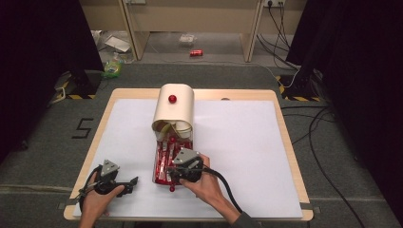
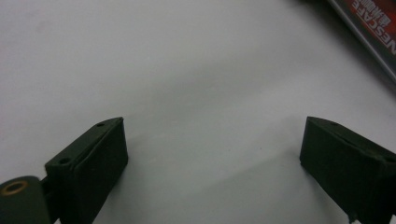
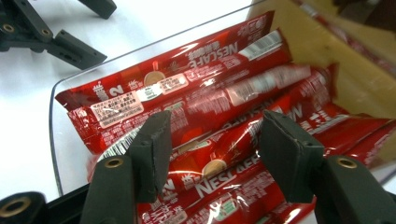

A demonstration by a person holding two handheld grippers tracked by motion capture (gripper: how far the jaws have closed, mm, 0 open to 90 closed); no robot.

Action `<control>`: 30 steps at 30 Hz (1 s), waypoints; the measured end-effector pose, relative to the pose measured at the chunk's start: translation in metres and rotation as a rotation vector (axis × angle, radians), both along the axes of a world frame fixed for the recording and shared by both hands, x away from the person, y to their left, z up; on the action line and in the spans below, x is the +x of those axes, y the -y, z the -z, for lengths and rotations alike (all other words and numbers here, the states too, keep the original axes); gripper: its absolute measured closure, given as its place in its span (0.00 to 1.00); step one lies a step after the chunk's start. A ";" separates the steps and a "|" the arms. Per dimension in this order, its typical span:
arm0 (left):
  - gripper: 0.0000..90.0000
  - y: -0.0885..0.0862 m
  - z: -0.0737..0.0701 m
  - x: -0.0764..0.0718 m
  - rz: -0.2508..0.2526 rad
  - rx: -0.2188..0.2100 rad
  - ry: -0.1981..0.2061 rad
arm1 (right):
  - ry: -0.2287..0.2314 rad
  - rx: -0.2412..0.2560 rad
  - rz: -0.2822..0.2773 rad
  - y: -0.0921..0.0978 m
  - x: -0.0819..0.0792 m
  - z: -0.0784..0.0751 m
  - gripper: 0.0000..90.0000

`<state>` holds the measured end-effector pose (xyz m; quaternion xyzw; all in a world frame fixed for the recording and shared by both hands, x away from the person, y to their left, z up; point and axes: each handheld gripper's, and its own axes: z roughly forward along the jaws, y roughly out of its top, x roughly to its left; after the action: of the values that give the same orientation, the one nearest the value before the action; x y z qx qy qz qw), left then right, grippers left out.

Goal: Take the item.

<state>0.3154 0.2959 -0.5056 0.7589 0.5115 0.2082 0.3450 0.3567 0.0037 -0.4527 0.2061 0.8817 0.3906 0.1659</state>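
While its jaws stand apart with nothing pinched between them, the right claw [image 3: 212, 151] hovers just above the red coffee sachets [image 3: 196, 100] lying in the clear tray [image 3: 55, 135]. Beyond those sachets, the tray runs under the cream rounded lid [image 1: 174, 111] with its red knob [image 1: 172, 99]. Off to that claw's left, the left claw [image 2: 212, 154] gapes wide and empty over the white surface [image 2: 187, 60], just beside the tray's edge.

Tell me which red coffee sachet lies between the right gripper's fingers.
The Nescafe sachet showing a round cup picture, running diagonally through the gap between the open right gripper. The topmost sachet, nearest the clear tray's rim, lies beyond the fingers.
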 end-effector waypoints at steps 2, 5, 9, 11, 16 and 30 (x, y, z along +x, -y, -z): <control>0.07 0.000 0.000 0.000 0.000 0.000 0.000 | -0.002 -0.009 0.009 -0.003 -0.001 0.002 0.50; 0.07 0.000 0.000 0.000 0.000 0.000 0.000 | -0.010 -0.010 0.021 -0.003 0.000 0.003 0.50; 0.07 0.000 0.000 0.000 0.000 0.000 0.000 | -0.010 -0.010 0.030 -0.002 0.003 0.004 0.58; 0.07 0.000 0.000 0.000 -0.001 -0.001 0.000 | -0.005 -0.005 0.039 -0.002 0.004 0.004 0.62; 0.07 0.000 0.000 0.000 0.000 -0.001 0.000 | -0.001 0.012 0.053 -0.003 0.007 0.005 0.74; 0.07 0.000 0.000 0.000 0.000 0.000 0.000 | -0.050 0.062 0.050 0.006 0.017 -0.007 0.90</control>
<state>0.3154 0.2959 -0.5056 0.7590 0.5114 0.2082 0.3451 0.3736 -0.0018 -0.4457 0.2429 0.8677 0.4080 0.1468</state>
